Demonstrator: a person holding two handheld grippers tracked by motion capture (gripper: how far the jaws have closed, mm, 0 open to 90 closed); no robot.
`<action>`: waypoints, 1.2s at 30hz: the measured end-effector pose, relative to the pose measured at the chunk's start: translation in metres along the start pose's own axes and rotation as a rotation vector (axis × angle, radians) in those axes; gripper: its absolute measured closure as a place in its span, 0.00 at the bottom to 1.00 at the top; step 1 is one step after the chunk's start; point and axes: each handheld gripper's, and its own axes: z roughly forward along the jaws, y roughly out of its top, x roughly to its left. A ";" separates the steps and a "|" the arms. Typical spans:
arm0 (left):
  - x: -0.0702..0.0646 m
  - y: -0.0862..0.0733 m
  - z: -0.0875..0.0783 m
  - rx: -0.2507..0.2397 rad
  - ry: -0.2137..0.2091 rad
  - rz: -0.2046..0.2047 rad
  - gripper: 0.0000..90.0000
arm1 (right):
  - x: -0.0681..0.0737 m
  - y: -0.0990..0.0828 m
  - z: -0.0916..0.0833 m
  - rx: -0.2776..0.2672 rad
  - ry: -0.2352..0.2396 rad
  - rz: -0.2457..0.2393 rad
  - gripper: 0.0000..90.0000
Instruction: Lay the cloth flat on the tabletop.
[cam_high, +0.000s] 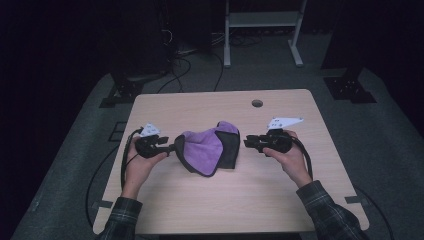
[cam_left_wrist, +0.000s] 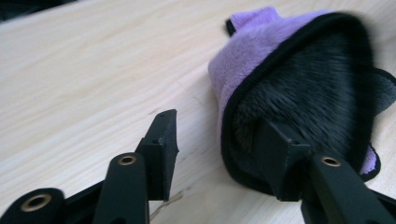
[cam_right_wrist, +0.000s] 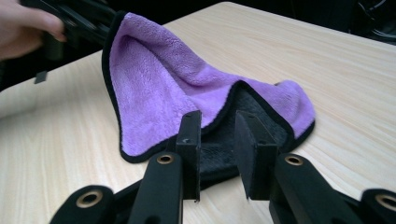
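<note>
We are counting two grippers, one cloth, one table, and no container.

Left gripper (cam_high: 169, 147): its jaws are standing moderately apart. In the left gripper view one jaw is lying against the dark underside of the cloth (cam_left_wrist: 299, 88) at its black-bound edge, while the other is hanging over bare table (cam_left_wrist: 93, 74) with a clear gap to the fabric. Nothing is being pinched between the pads, so we are logging it as not gripping. In the high view the left hand (cam_high: 137, 165) is holding this gripper at the cloth's left edge.

Right gripper (cam_right_wrist: 217, 140): its jaws are standing narrowly apart, with a slim gap showing between the pads. They are pointing at the black-trimmed fold of the cloth (cam_right_wrist: 173, 88), and we are seeing no fabric clamped between them. In the high view the right gripper (cam_high: 248, 143) is sitting just right of the cloth, close to its dark edge; whether it is touching we cannot tell. The right hand (cam_high: 285, 152) is holding it.

The cloth (cam_high: 207, 147) is lying crumpled near the table's (cam_high: 225, 200) middle, between the two grippers, purple face up with a dark side folded over on the right.
</note>
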 end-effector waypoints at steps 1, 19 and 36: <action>0.002 0.000 -0.007 -0.019 0.006 -0.012 0.54 | -0.001 -0.001 0.000 0.001 -0.003 0.000 0.79; -0.081 -0.013 0.032 0.075 -0.239 0.117 0.49 | -0.016 -0.012 0.011 0.052 -0.037 0.028 0.76; -0.107 -0.022 0.072 0.226 -0.187 0.234 0.82 | -0.010 -0.013 0.032 0.088 -0.024 0.012 0.76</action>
